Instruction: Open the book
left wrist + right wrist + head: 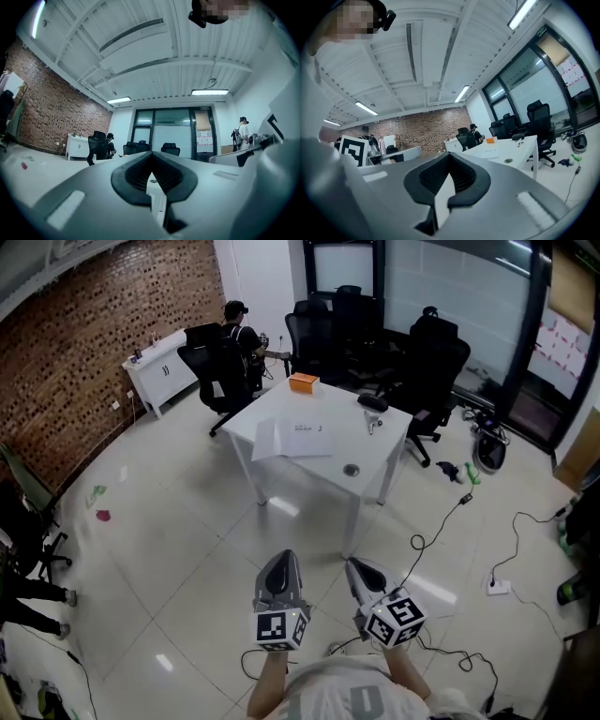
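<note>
The book (307, 438) lies flat near the middle of the white bench (281, 407), well apart from the left tool (281, 563) and right tool (362, 568), both closed on nothing. It looks thin, light and floppy, likely to slide; best pin it with one tool and lift the cover's free edge.

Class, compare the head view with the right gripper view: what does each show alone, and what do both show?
Only the head view: the white power strip and a small pink thing on the floor. Only the right gripper view: the ceiling lights. Both: the white table, the orange box on it, the seated person and the shut right gripper.
</note>
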Demonstrator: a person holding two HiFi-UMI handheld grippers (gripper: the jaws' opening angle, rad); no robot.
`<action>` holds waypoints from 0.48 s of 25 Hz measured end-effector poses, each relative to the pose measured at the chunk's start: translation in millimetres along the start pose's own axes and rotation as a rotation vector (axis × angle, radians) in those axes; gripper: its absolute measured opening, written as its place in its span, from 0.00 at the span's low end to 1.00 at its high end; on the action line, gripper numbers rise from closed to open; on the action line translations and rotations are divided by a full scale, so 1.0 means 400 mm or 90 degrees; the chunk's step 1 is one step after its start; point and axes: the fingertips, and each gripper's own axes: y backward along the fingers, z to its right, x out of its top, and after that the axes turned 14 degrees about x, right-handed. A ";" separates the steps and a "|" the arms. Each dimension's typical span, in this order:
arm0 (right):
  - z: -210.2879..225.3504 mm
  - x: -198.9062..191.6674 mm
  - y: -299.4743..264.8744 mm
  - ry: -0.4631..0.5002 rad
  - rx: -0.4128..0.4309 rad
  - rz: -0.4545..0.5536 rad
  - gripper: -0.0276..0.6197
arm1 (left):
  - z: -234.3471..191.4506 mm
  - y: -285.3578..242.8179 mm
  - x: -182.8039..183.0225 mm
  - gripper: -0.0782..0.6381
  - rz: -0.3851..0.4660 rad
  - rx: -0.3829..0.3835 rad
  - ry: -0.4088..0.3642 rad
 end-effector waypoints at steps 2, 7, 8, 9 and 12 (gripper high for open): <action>-0.003 -0.015 0.012 -0.004 -0.006 -0.007 0.05 | -0.002 0.006 0.003 0.13 0.002 0.005 -0.005; -0.020 -0.016 0.016 0.010 -0.011 -0.011 0.05 | -0.004 0.020 0.020 0.13 0.010 0.004 -0.012; -0.023 -0.019 0.013 0.013 -0.011 -0.014 0.05 | -0.005 0.025 0.018 0.13 0.008 0.003 -0.014; -0.025 -0.022 0.010 0.015 -0.011 -0.018 0.05 | -0.006 0.029 0.015 0.13 0.006 0.004 -0.016; -0.036 -0.026 0.000 0.021 -0.004 -0.024 0.05 | -0.013 0.036 0.010 0.13 0.000 0.007 -0.019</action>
